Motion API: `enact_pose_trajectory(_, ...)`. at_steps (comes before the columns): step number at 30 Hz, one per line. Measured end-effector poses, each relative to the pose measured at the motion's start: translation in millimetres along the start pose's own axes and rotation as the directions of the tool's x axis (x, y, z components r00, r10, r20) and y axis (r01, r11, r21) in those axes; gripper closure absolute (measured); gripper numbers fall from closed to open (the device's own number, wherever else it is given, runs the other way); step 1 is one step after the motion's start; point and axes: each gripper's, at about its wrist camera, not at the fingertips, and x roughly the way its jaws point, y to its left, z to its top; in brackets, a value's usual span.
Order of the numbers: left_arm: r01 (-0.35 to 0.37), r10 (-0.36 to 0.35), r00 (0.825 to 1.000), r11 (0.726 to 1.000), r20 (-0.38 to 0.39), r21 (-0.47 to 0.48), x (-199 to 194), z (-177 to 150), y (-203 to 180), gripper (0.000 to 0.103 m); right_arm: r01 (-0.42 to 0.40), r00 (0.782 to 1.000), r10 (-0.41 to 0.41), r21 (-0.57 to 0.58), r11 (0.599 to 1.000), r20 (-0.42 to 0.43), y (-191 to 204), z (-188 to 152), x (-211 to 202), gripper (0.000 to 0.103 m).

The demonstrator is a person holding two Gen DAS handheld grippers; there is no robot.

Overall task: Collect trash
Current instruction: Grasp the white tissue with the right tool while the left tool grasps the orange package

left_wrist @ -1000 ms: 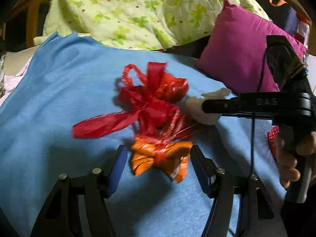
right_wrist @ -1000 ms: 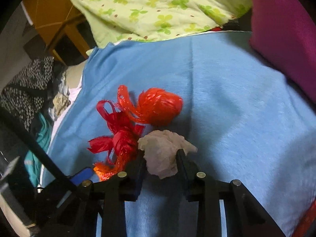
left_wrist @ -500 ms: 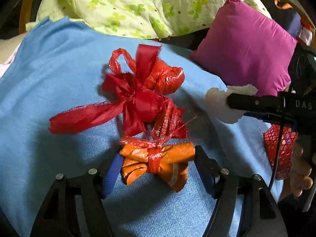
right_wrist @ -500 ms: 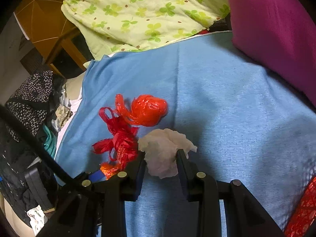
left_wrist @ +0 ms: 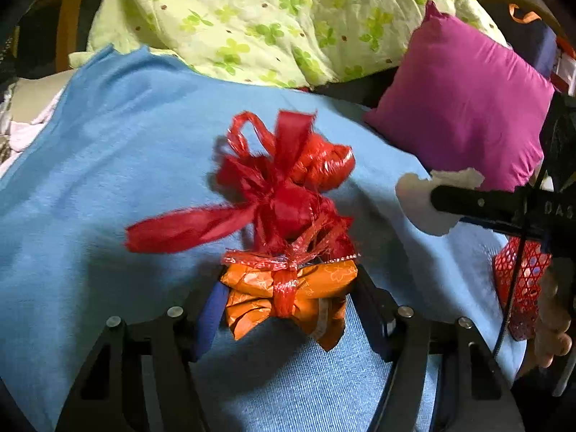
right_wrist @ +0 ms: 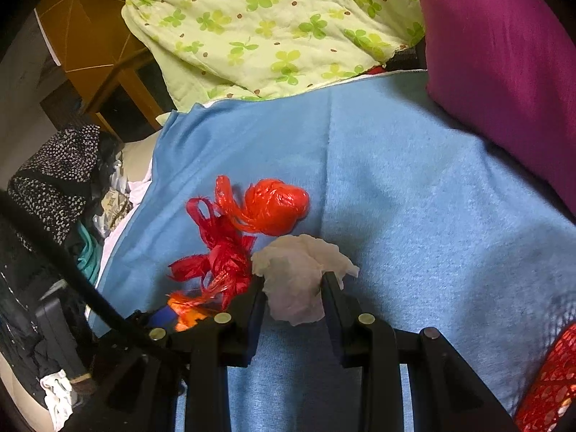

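My left gripper (left_wrist: 288, 302) is shut on an orange wrapper (left_wrist: 291, 295) tied with red ribbon, on the blue blanket (left_wrist: 108, 165). Its red ribbon bundle (left_wrist: 284, 190) trails just beyond the fingertips. My right gripper (right_wrist: 293, 295) is shut on a crumpled white tissue (right_wrist: 298, 277) and holds it above the blanket (right_wrist: 414, 216). The tissue (left_wrist: 421, 205) and the right gripper's finger (left_wrist: 482, 205) show at the right of the left wrist view. The ribbon bundle (right_wrist: 252, 223) and orange wrapper (right_wrist: 183, 309) lie left of the tissue in the right wrist view.
A red mesh basket (left_wrist: 522, 284) stands at the blanket's right edge, also low right in the right wrist view (right_wrist: 550, 388). A magenta pillow (left_wrist: 464, 100) and a green flowered quilt (left_wrist: 273, 21) lie behind. Clothes (right_wrist: 57, 180) pile up to the left.
My left gripper has closed on the orange wrapper. My right gripper has carried the tissue to the right, away from the ribbon bundle, toward the red basket.
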Motion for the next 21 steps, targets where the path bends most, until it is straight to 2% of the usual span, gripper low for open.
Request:
enact_pose_trajectory(7,-0.133,0.132,0.991,0.99,0.03,0.041,-25.7,-0.3,-6.5,0.034,-0.005,1.0,0.005,-0.005,1.0,0.028,1.9,-2.2,-11.9,0.07)
enact_pose_trajectory(11,-0.175,0.173,0.984,0.983,0.052,0.056,-40.6,-3.2,-9.8,0.034,-0.02,0.998,0.021,-0.019,1.0,0.052,6.5,-6.2,-23.9,0.07)
enact_pose_trajectory(21,-0.29,0.278,0.95,0.954,0.142,0.075,-85.8,-4.4,-29.5,0.034,-0.056,0.987,0.063,-0.053,0.997,0.15,18.5,-24.3,-63.6,0.07)
